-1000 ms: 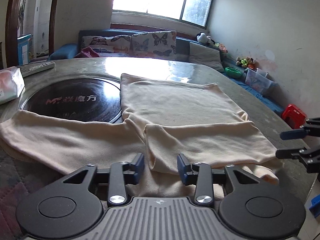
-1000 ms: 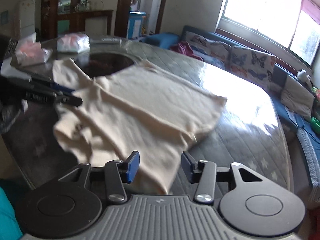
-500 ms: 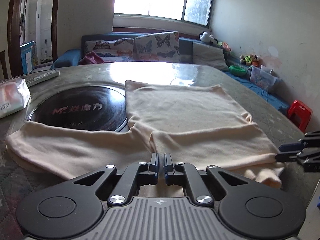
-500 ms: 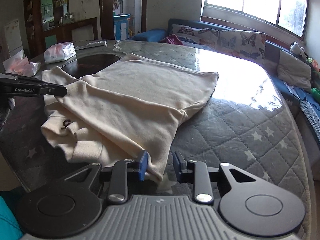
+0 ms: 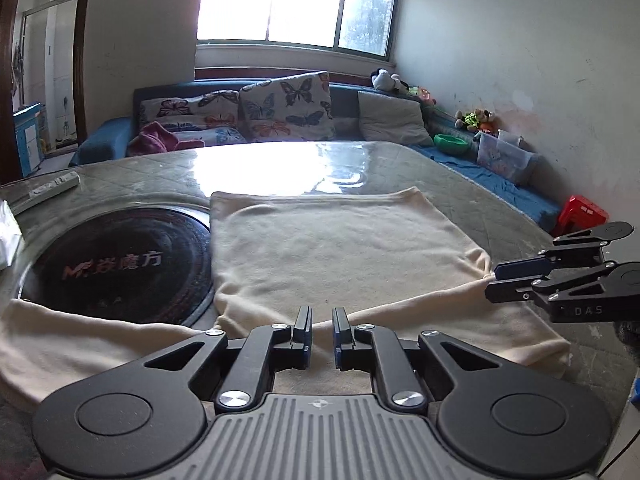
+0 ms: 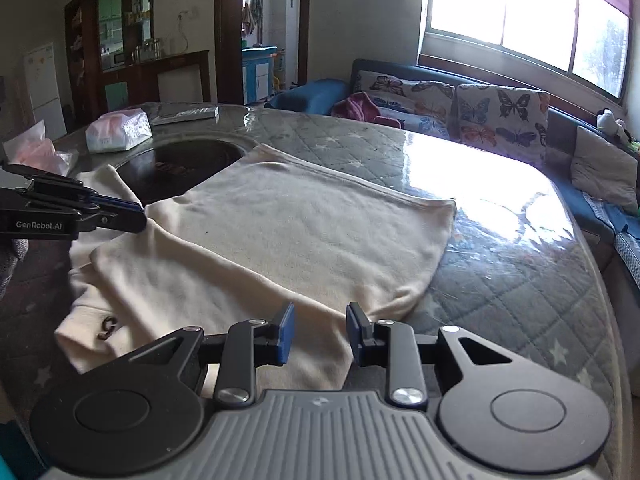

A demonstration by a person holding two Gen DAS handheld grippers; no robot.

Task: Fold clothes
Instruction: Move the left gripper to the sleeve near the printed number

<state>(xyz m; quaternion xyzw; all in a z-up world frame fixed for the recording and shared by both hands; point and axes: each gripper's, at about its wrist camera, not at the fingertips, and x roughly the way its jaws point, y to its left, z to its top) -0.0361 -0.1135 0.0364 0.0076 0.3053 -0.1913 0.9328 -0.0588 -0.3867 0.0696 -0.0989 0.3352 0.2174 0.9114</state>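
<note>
A cream garment (image 5: 340, 248) is spread on the quilted table (image 5: 480, 204), its body reaching to the far side and one sleeve (image 5: 80, 340) stretched out to the left, past the dark round plate (image 5: 120, 264) set into the tabletop. In the left wrist view the left gripper (image 5: 322, 330) is seen at the near edge of the cloth, its jaws narrowly parted with a ridge of fabric between them; whether the fabric is actually pinched cannot be told. The right gripper (image 6: 320, 332) is shown with its jaws apart, a fold of the near right edge lying between them but not clamped. The long axis of the folded band runs left to right along the near edge, so that each gripper is placed at one end of it, the left nearer the sleeve, the right nearer the side seam. A lift and carry toward the far side is judged to be the coming move. Compared with half a second ago, the left jaws are seen slightly wider, the right jaws are wider too, and the cloth edge has been raised into a ridge.
</note>
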